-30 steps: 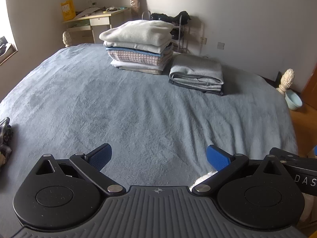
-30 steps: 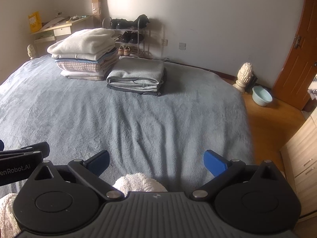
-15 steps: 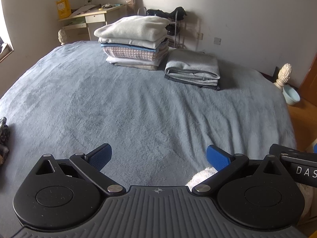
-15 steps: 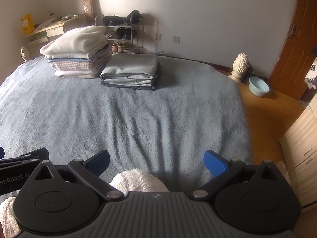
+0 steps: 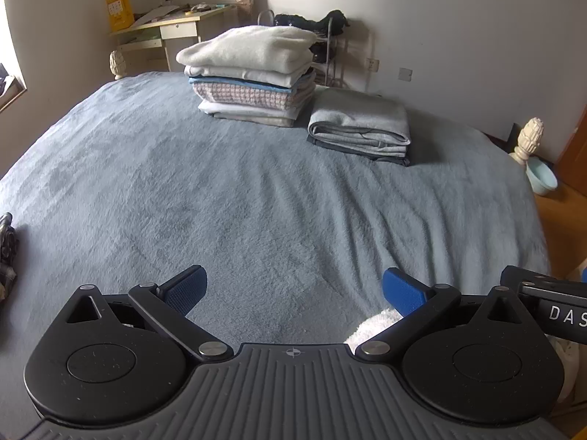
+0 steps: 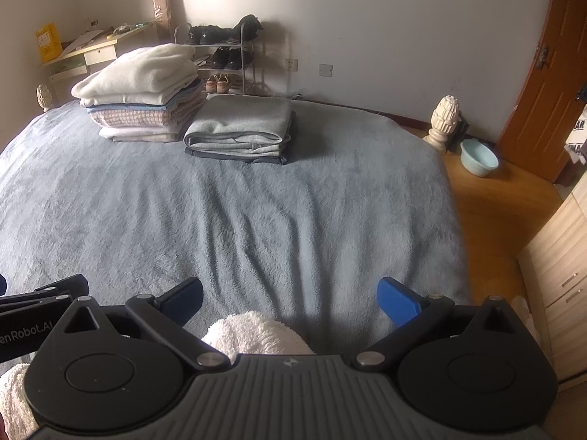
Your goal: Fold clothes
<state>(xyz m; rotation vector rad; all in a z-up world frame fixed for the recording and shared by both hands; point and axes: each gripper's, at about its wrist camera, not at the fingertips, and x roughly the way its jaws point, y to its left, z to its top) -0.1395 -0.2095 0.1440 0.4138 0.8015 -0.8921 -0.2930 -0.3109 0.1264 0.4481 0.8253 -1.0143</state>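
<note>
A tall stack of folded clothes topped by a cream sweater sits at the far side of the blue-grey bed. Beside it lies a lower folded grey pile. Both piles are far from my grippers. My left gripper and right gripper hover open over the near bed edge, nothing between their fingers. A white fluffy garment lies under and just behind the right gripper, mostly hidden by it.
A dark object lies at the bed's left edge. Past the bed stand a desk, a shoe rack, a cream finial and a pale blue basin on wood floor. An orange door and drawers are at right.
Both views shifted slightly, tilting up and then settling back, so the folded piles appear a little nearer. Both grippers stay open and nothing on the bed has moved.
</note>
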